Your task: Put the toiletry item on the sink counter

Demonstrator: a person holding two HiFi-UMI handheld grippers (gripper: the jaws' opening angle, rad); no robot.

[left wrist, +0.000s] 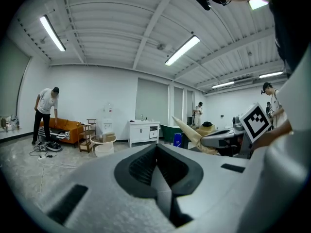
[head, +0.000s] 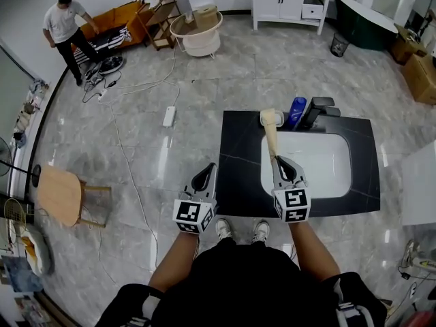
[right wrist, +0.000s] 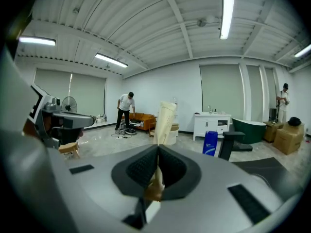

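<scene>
Carrying a cream plastic squeeze tube (head: 272,135), pinched in the right gripper's (head: 277,159) jaws, over the white basin (head: 320,165); next, likely lowering onto the black counter (head: 238,155) beside the basin; the left gripper's (head: 210,167) jaws pressed together, empty.

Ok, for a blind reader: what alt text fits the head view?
Seen from above, the right tongs grip a cream tube over a black sink counter with a white basin; the left tongs sit empty beside it.
</scene>
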